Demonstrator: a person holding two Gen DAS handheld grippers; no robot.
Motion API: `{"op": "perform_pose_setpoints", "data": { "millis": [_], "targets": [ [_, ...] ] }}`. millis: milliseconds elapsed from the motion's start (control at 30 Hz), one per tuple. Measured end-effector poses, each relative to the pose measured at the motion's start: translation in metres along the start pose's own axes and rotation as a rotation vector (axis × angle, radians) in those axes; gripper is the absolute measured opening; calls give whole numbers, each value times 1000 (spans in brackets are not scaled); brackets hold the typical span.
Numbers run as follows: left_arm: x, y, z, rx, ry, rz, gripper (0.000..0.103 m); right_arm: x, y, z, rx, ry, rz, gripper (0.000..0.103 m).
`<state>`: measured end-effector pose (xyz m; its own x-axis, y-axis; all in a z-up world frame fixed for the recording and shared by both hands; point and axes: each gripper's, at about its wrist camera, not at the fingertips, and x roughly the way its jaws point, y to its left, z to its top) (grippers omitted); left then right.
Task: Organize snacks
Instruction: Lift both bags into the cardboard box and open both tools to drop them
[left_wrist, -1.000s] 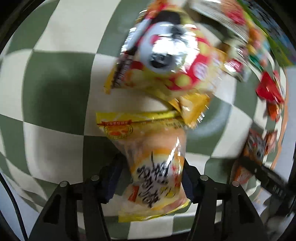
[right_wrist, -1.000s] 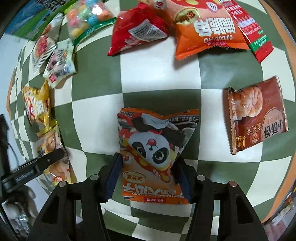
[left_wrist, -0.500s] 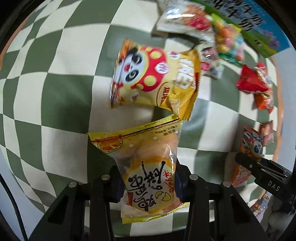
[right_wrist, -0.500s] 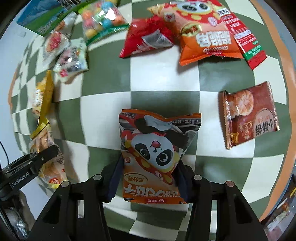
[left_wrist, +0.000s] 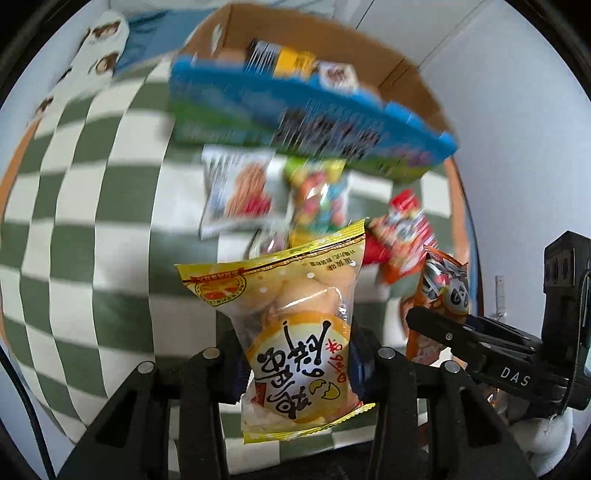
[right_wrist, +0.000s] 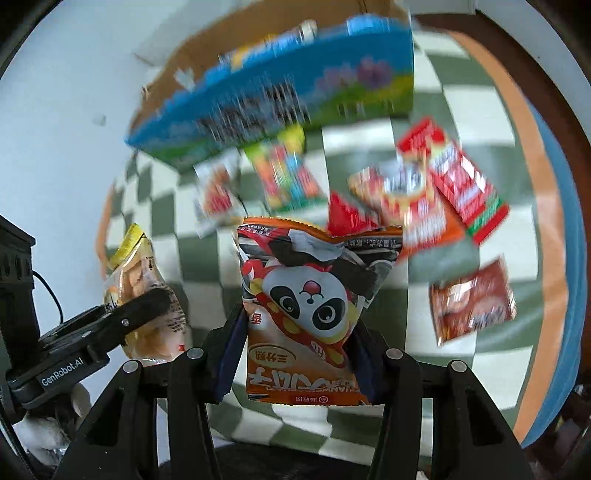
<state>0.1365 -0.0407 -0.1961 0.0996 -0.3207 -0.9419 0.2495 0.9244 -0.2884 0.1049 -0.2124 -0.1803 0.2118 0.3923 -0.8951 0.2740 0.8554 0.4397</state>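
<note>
My left gripper (left_wrist: 295, 362) is shut on a yellow egg-cake packet (left_wrist: 288, 325) and holds it up above the checkered cloth (left_wrist: 92, 258). My right gripper (right_wrist: 299, 354) is shut on an orange panda snack bag (right_wrist: 314, 306), also lifted. Each held packet shows in the other view: the panda bag (left_wrist: 443, 295) at the right, the yellow packet (right_wrist: 140, 288) at the left. A blue-and-green cardboard box (left_wrist: 295, 122) stands open at the back, with several items inside.
Loose snack packets lie in front of the box: a white packet (left_wrist: 240, 192), a colourful candy bag (left_wrist: 321, 199), red and orange bags (right_wrist: 413, 206) and a brown packet (right_wrist: 472, 302). A white wall stands behind the box (right_wrist: 280, 96).
Both grippers have lifted their packets off the cloth and tilted up toward the box. The view now shows the open box and wall instead of looking down on the table.
</note>
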Motion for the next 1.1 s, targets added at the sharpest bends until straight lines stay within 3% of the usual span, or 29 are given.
{"op": "perform_pose_setpoints", "data": {
  "millis": [267,500,733,1033,1067,1100],
  "targets": [
    [-54,-2,62,56,-82,-19,39,-38,25,59,1,-90,47,54],
    [-70,1,160,113,-151,84,39,-46,50,151,-59,-180,-17,54],
    [-22,31,265,111,-75,204,39,-18,58,251,-116,-187,-156,54],
    [49,65,328,82,47,310,39,49,37,333,-126,-106,-277,55],
    [53,66,331,86,51,320,39,58,34,338,-126,-87,-284,59],
    [58,66,333,89,62,321,42,66,30,344,-118,-64,-293,79]
  ]
}}
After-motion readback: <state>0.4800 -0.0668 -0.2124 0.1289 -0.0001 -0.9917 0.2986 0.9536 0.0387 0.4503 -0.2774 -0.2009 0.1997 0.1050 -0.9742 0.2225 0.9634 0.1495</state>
